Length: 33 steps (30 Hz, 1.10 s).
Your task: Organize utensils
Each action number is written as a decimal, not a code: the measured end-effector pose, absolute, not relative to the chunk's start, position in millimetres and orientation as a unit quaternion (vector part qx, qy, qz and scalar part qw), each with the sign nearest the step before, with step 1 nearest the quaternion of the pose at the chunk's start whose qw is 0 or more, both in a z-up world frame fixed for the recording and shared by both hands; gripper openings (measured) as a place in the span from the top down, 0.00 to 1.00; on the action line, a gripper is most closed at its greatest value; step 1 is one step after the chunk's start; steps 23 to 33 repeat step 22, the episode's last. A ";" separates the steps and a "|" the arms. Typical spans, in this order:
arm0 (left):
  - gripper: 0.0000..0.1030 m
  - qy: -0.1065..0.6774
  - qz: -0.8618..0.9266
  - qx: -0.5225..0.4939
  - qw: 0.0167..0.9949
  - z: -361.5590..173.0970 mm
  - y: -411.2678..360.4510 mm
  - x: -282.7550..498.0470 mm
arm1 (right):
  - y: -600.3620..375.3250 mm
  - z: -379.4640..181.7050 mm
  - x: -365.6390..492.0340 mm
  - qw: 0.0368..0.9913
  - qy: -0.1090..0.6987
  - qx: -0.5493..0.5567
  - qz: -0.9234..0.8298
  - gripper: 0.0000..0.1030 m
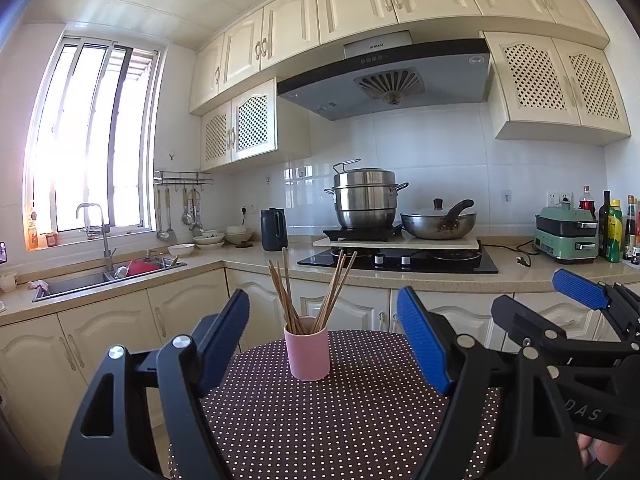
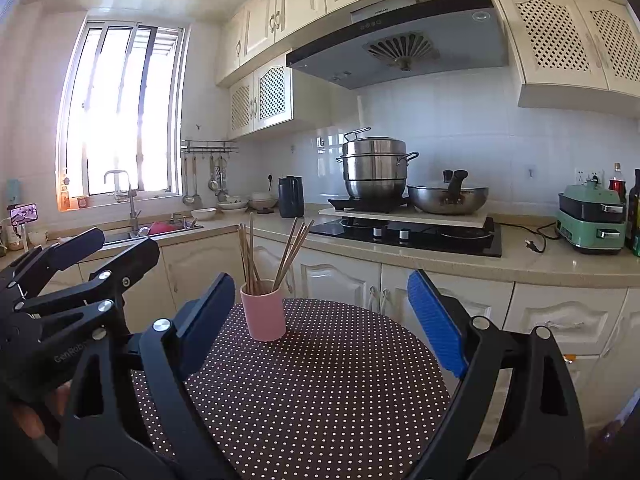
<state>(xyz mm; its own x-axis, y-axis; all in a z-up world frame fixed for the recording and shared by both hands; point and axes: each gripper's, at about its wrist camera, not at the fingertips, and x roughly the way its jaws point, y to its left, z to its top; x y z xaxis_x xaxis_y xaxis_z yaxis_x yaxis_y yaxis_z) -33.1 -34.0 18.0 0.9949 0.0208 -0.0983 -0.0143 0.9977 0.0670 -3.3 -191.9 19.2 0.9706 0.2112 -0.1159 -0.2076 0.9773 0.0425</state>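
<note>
- A smooth pink cylindrical cup of thin wooden chopsticks stands mid-frame on a round brown polka-dot tablecloth, whose near edge is cut off.
- The black left gripper and the right gripper hover spread wide, ribbed blue pads empty.

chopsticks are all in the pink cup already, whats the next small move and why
Probably ease both grippers back. The chopsticks stand together in the pink cup, upright on the dotted table, and no loose ones show. The left gripper and right gripper are open and empty, so nothing looks left to grasp.
</note>
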 end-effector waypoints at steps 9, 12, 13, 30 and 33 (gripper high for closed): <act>0.27 0.054 0.007 0.033 0.998 16.3 -35.6 -29.4 | -192.5 17.0 -0.6 0.992 0.064 0.016 0.104 0.16; 0.27 0.056 0.008 0.033 0.998 15.3 -35.6 -26.6 | -192.6 15.6 2.0 0.992 0.067 0.017 0.105 0.16; 0.27 0.057 0.008 0.032 0.998 14.9 -34.7 -25.7 | -192.5 15.1 2.9 0.992 0.068 0.017 0.104 0.16; 0.27 0.090 0.005 0.020 0.996 3.2 -27.1 -6.5 | -188.8 6.0 19.7 0.990 0.093 0.017 0.105 0.13; 0.27 0.090 0.005 0.020 0.996 3.2 -27.1 -6.5 | -188.8 6.0 19.7 0.990 0.093 0.017 0.105 0.13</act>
